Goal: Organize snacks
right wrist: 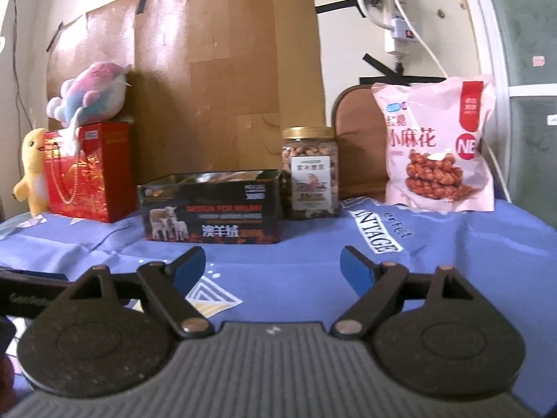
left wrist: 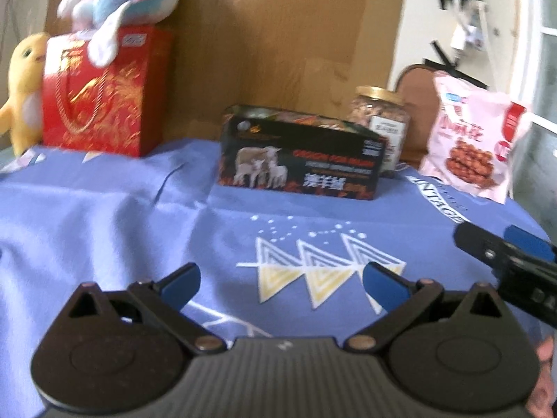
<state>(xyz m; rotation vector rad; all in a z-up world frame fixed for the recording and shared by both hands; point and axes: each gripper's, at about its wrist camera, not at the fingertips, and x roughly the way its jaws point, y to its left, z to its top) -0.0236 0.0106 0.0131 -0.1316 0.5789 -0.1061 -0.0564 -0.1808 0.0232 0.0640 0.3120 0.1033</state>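
Both grippers are held low over the cloth-covered surface [right wrist: 313,254], fingers spread wide with nothing between them: the left gripper [left wrist: 281,280] and the right gripper [right wrist: 273,266] appear poised for a first pick. The snacks are ranged along the far edge, presumably staged for sorting: a rigid dark box [right wrist: 212,205], a ribbed clear jar [right wrist: 310,174] with gold lid just beside it, and a soft pink bag [right wrist: 435,146] propped upright, well apart.

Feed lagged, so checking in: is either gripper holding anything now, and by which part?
Nothing is held. The left gripper and right gripper are both open over the blue cloth, nothing between their fingers.
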